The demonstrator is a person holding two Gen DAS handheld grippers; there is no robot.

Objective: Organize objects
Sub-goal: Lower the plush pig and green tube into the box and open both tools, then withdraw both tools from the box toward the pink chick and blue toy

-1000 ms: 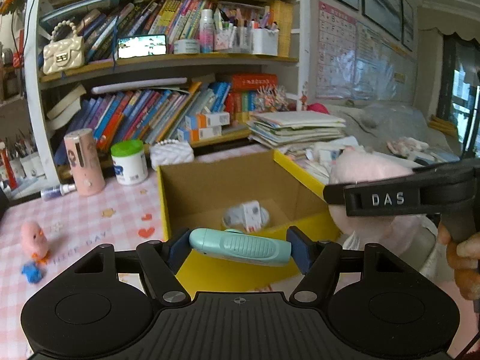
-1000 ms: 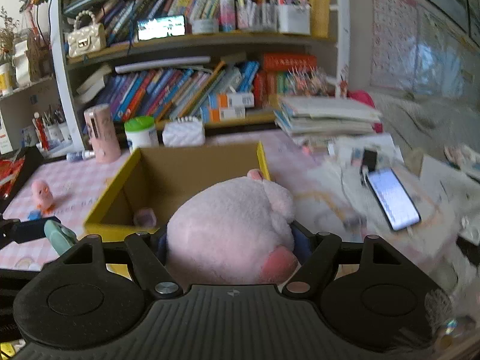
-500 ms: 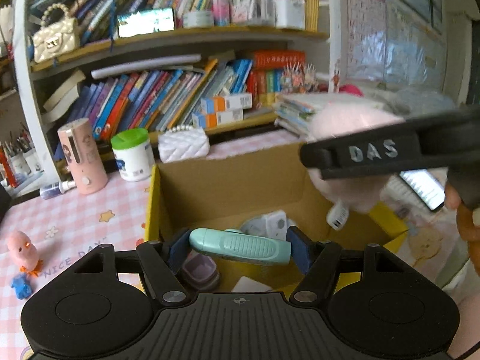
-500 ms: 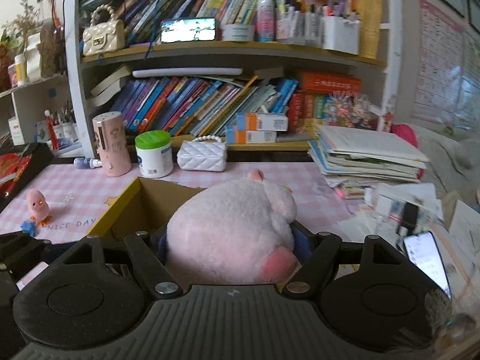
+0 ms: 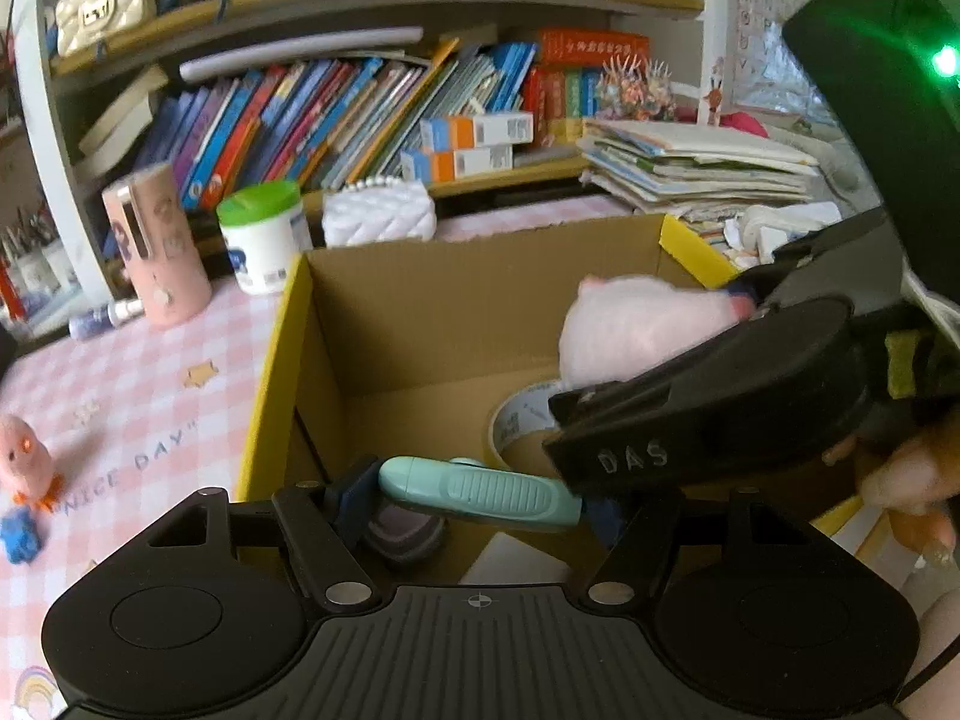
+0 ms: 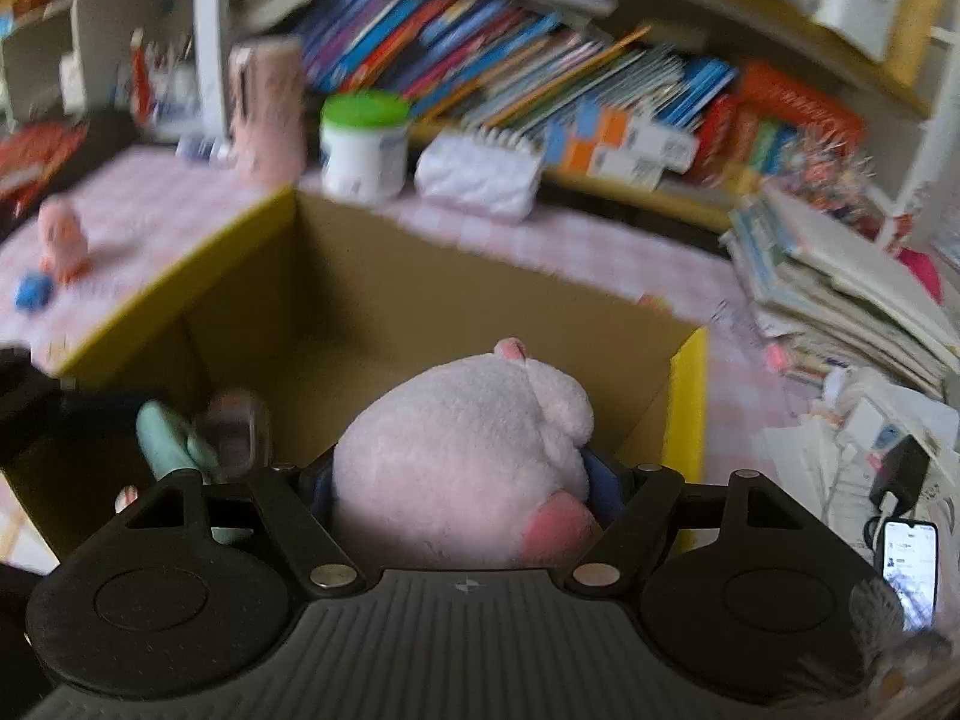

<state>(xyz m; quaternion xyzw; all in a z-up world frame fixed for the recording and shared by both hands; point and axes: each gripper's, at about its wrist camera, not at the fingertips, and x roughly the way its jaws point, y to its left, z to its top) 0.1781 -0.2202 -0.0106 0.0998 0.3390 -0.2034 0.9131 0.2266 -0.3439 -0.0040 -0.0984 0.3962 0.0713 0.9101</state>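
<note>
Grippers are both hanging over the open cardboard box point(image 5: 480, 300) on the pink-checked bench point(image 5: 120, 372). Left gripper point(image 5: 474, 495) is clamping its fingers on a mint-green handheld gadget point(image 5: 480, 489) held crosswise, while the right gripper point(image 6: 465, 480) is squeezing a pink plush toy point(image 6: 462, 450). A tape roll point(image 5: 522, 420) is sitting on the box floor.

Raised letters reading "DAS" are showing on the black side of the right gripper point(image 5: 708, 420), seen from the left wrist view. On the pink checked tablecloth point(image 5: 138, 396), printed words "NICE DAY" are running slantwise beside the box. A wall chart point(image 5: 774, 12) is hanging at the right with rows of letters, too small to read. Book spines and carton labels on the shelves are staying too blurred to make out.
</note>
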